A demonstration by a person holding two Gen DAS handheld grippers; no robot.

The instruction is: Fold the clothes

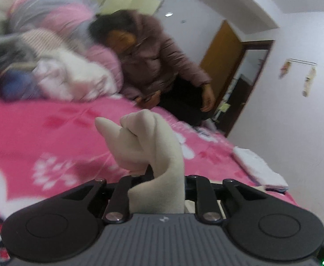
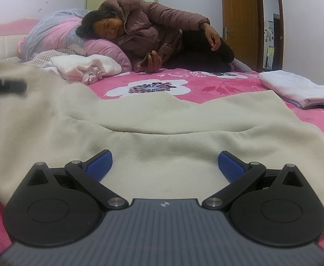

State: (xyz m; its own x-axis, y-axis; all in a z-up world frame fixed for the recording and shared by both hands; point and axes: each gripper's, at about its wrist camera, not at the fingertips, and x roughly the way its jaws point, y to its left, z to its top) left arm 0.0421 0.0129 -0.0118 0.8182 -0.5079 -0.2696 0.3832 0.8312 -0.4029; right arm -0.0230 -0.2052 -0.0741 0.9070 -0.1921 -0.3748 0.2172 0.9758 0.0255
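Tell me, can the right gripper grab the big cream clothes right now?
Probably yes. The right gripper is open, its blue pads spread just above the cream garment, which lies flat on the pink bedspread. Nothing sits between them. The left gripper already pinches a bunch of that cream cloth.

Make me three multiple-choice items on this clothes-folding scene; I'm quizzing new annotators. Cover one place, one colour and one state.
1. Where is the folded white stack?
A. far right of the bed
B. on the pillow
C. on the floor

2. What colour is the garment spread before the right gripper?
A. navy
B. cream
C. red

3. What state is the left gripper in?
A. open, empty
B. shut on the garment
C. out of view

Answers:
1 A, it lies at the pink bedspread's right edge.
2 B, cream fabric fills the foreground.
3 B, cream cloth bunches up between its fingers.
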